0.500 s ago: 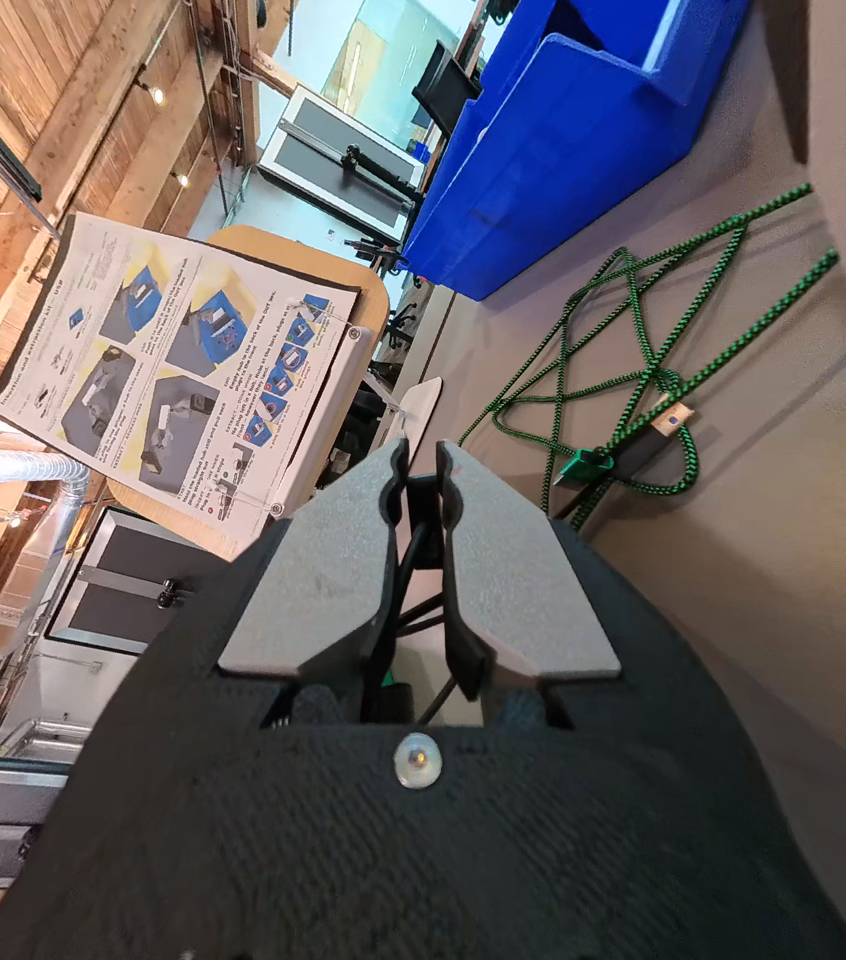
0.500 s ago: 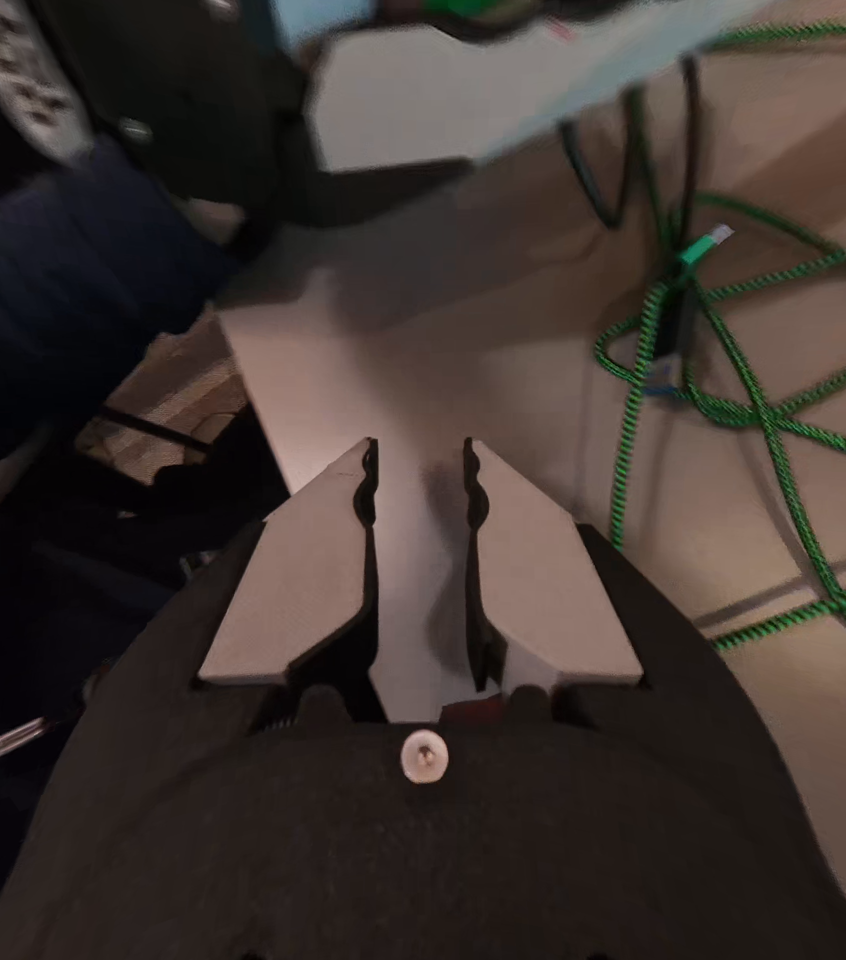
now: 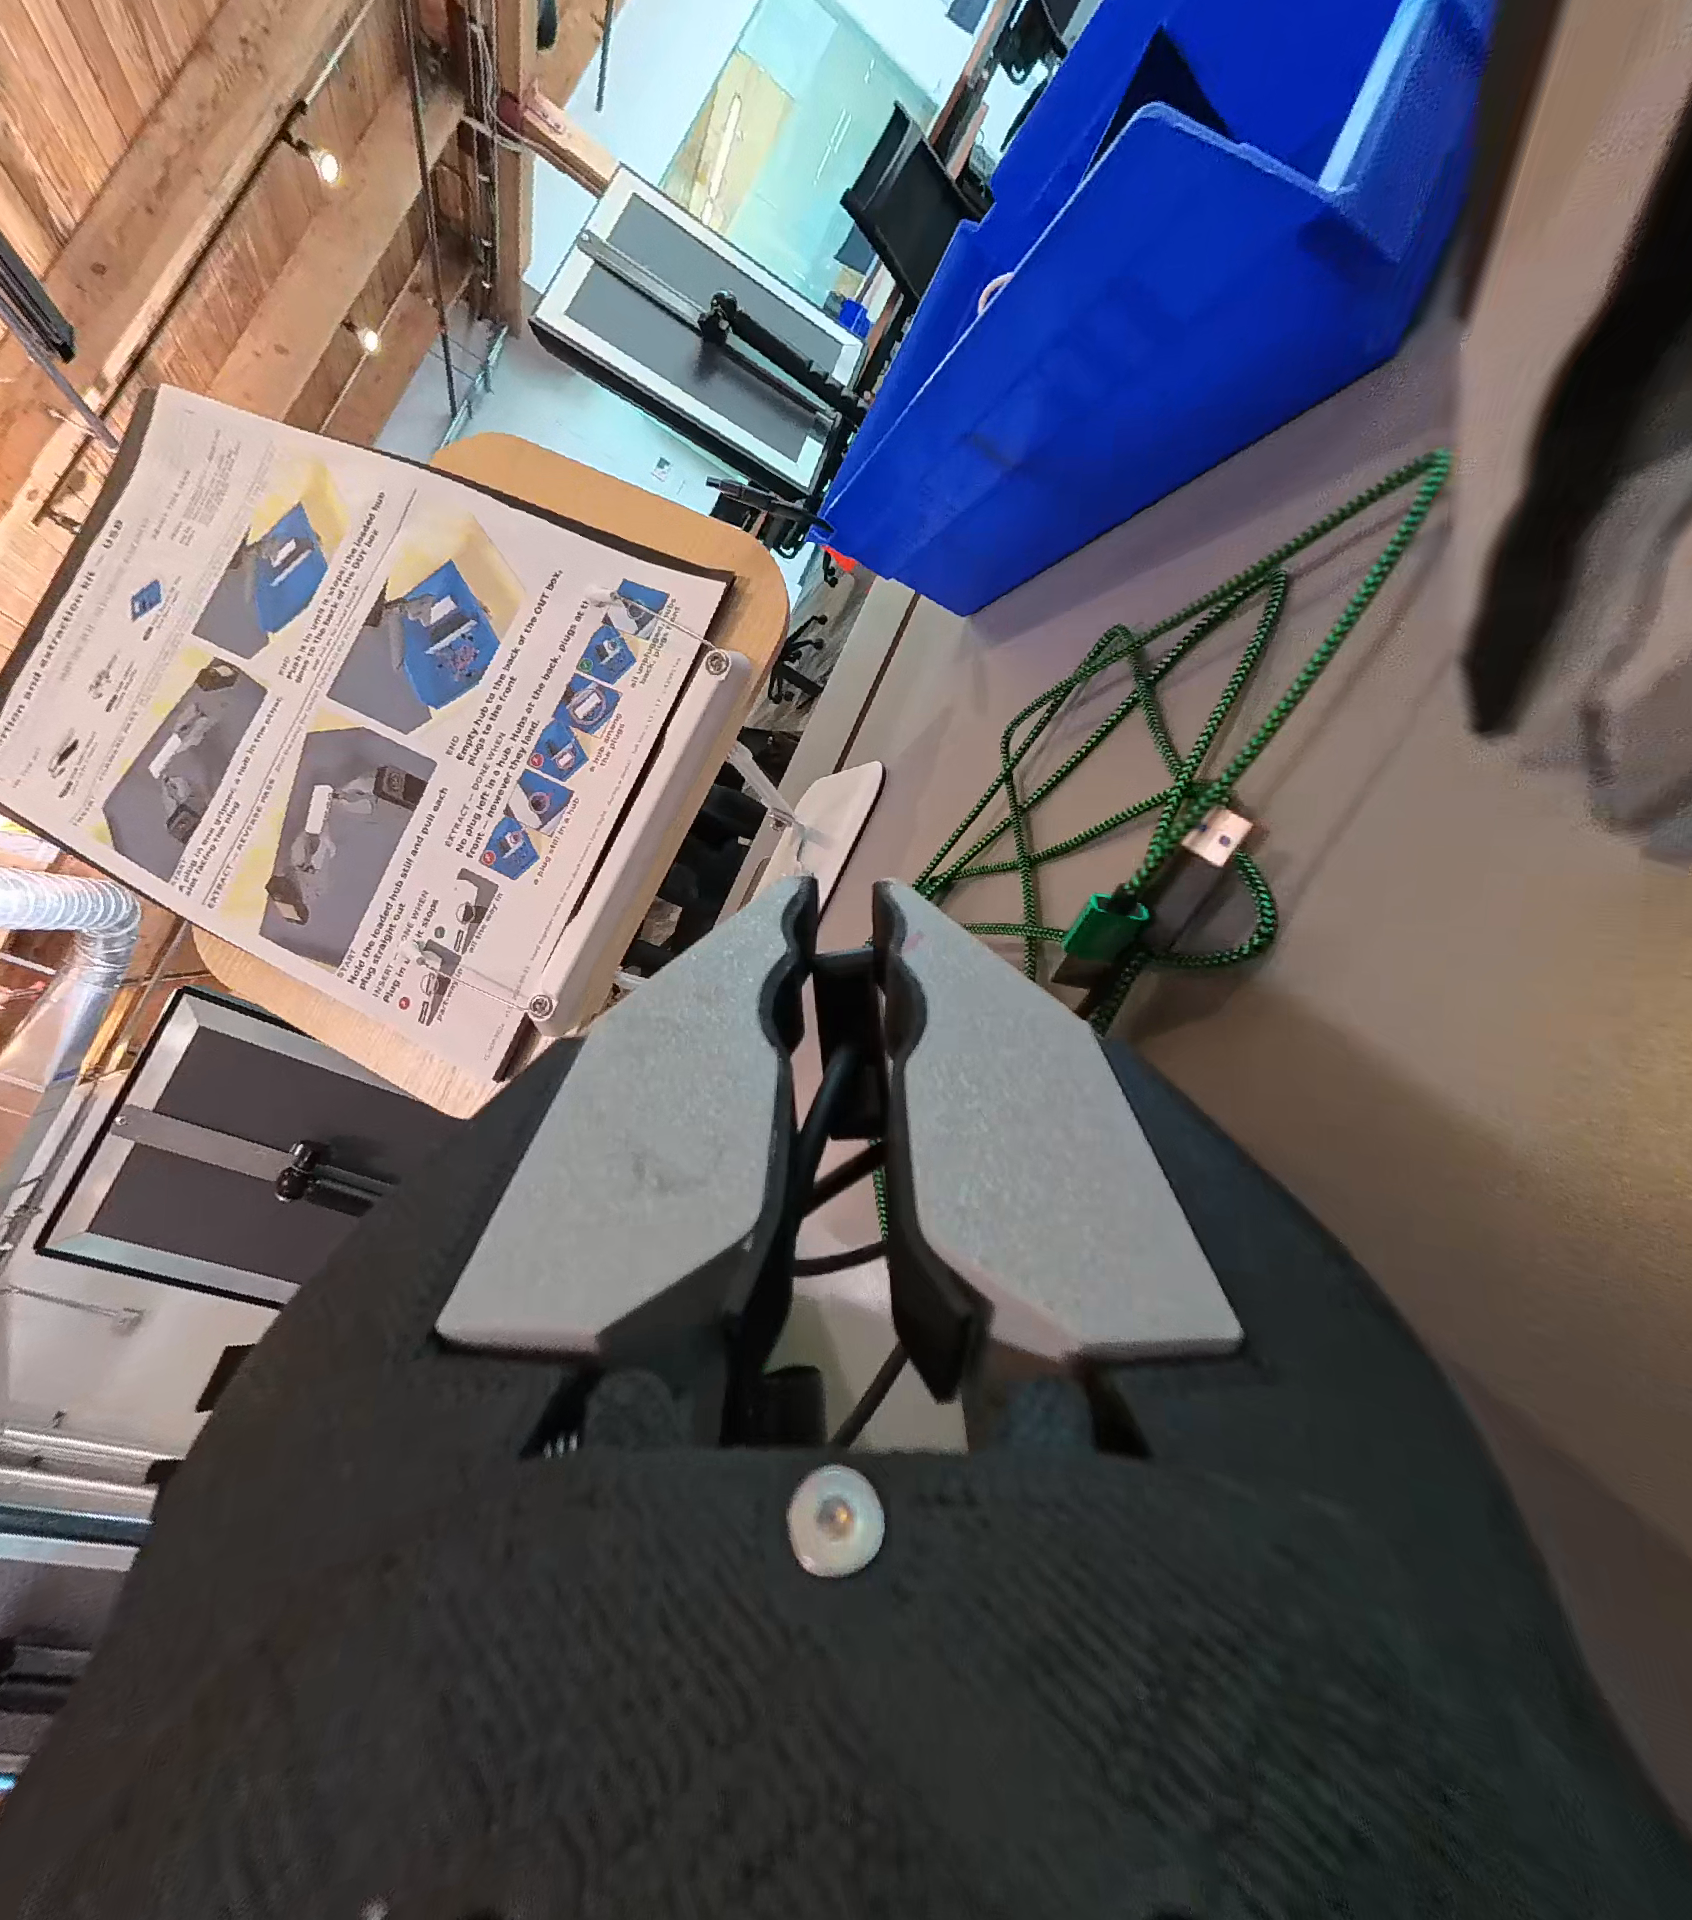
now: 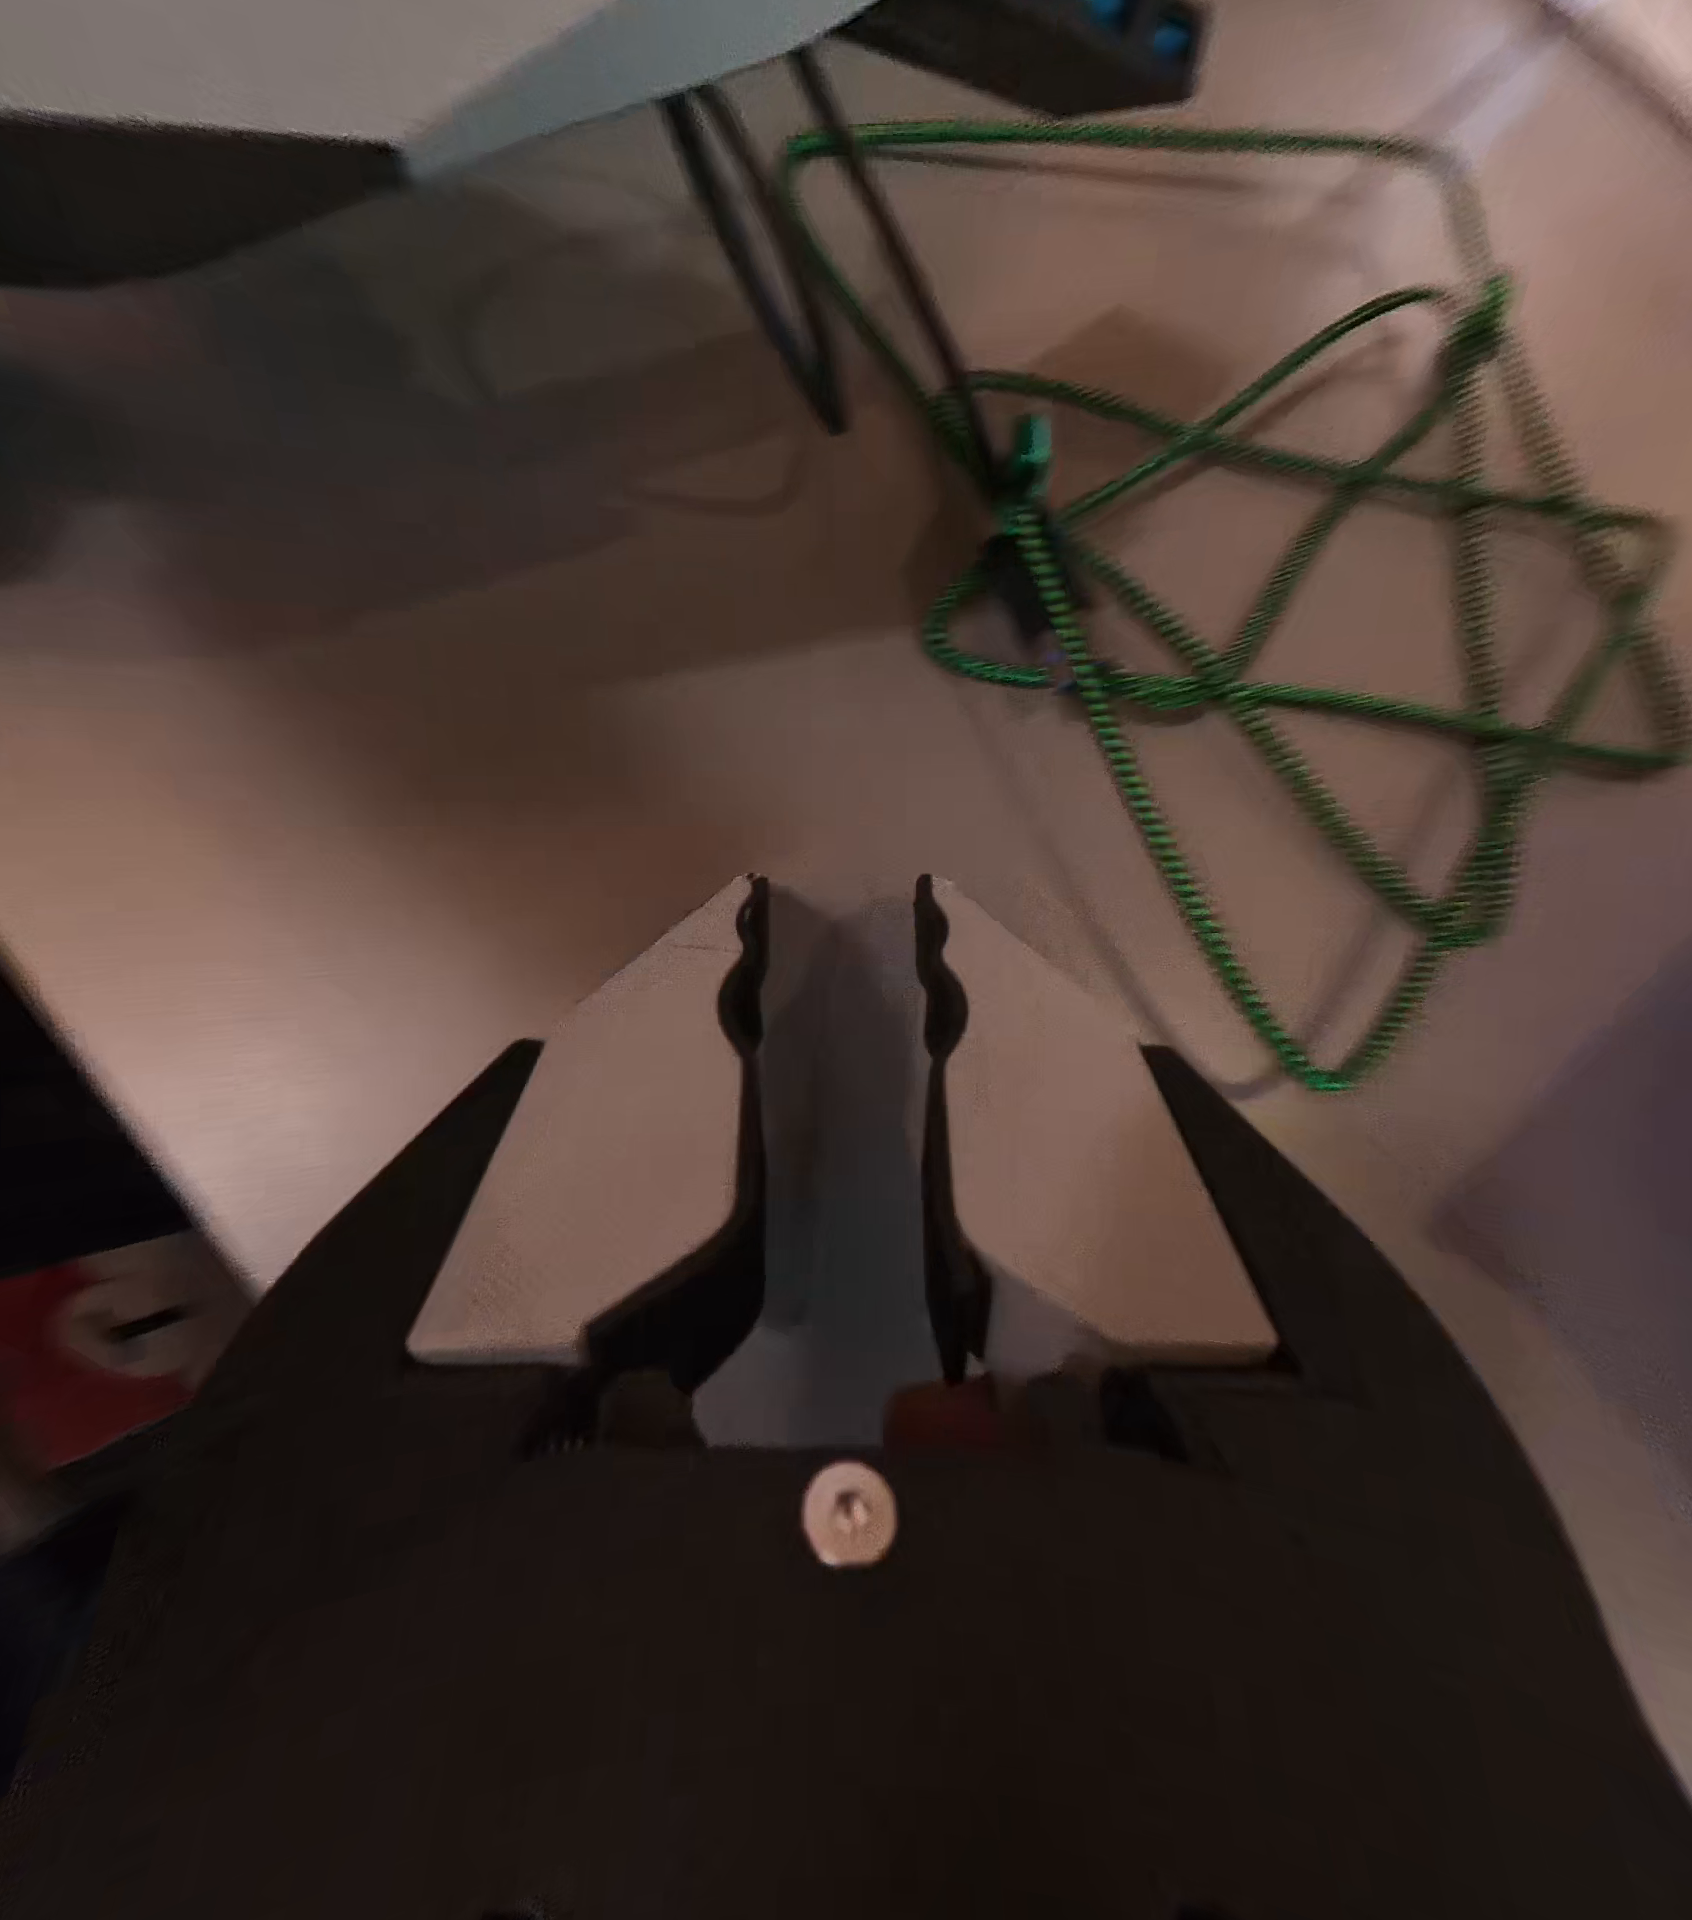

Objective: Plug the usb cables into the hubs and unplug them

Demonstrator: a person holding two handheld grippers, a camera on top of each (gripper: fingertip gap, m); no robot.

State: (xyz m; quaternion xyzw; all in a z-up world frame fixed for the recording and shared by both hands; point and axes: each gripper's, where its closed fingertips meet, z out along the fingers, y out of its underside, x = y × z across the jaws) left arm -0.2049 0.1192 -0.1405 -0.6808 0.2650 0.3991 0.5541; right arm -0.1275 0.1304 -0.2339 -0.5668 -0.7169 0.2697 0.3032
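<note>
Two grippers on record. Left gripper (image 3: 840, 914): jaws nearly together, clamped on a flat black piece that is probably a USB hub (image 3: 847, 987), thin black leads (image 3: 826, 1101) trailing back from it between the fingers; held raised and tilted, clear of the grey table (image 3: 1444, 1143). Right gripper (image 4: 840, 904): jaws parted with a plain gap, nothing between them, poised over bare tabletop; this view is motion-blurred. Green braided USB cable (image 3: 1148, 748): loose tangle of crossing loops on the table ahead of both grippers, well apart from the right fingertips; its green plug (image 3: 1112, 920) lies at the near edge of the tangle beside a small dark block with a pale end (image 3: 1206, 862), whose nature cannot be told. Blue bin (image 3: 1154, 312): at the table's far side beyond the cable. Printed instruction sheet (image 3: 354, 748): on a wooden board off the table edge. Judged step: right gripper going for the green plug to bring it to the held hub. Risks: loops overlie the plug, so the jaws may close on braid instead of plug body, or drag the whole tangle; a skewed pinch would present the plug crooked to the port; the hub, held by a narrow bite with leads hanging, may twist in the jaws under insertion force.
</note>
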